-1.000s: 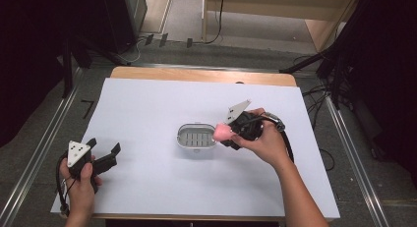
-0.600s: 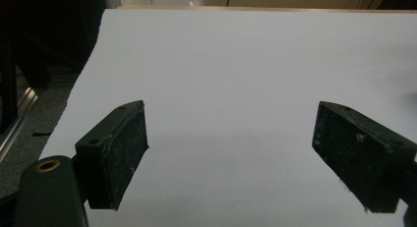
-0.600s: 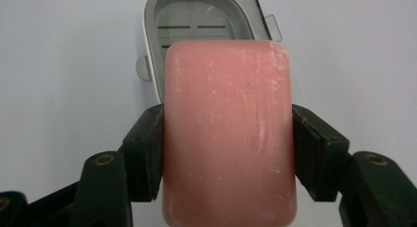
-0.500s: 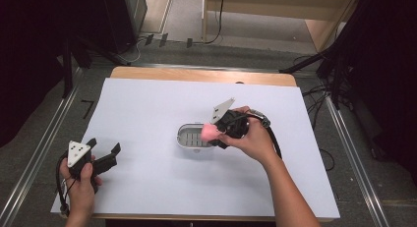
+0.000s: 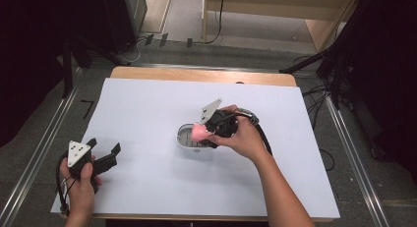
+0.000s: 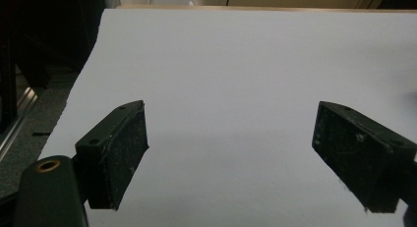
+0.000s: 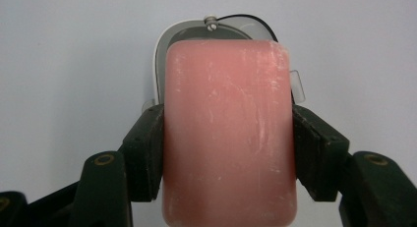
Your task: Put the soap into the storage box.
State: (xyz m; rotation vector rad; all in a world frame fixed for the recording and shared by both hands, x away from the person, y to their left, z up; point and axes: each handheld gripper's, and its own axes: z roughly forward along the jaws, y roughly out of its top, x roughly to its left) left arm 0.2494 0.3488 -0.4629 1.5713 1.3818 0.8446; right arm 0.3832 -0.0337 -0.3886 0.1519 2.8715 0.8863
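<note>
The right gripper [image 7: 227, 153] clamps a pink bar of soap [image 7: 228, 133] by its long sides just above a soap dish [image 5: 187, 137]; likely hard and slippery, best held mid-length, while the left gripper [image 6: 231, 158] gapes empty.

The white table cover [image 5: 147, 119] was evenly and brightly lit from above in the high view, while the surroundings fell away into near-black. In the left gripper view the sheet went grey and dim, with soft shadow near the bottom. The pink bar [image 7: 228, 133] sat close and slightly soft, with faint sheen.
</note>
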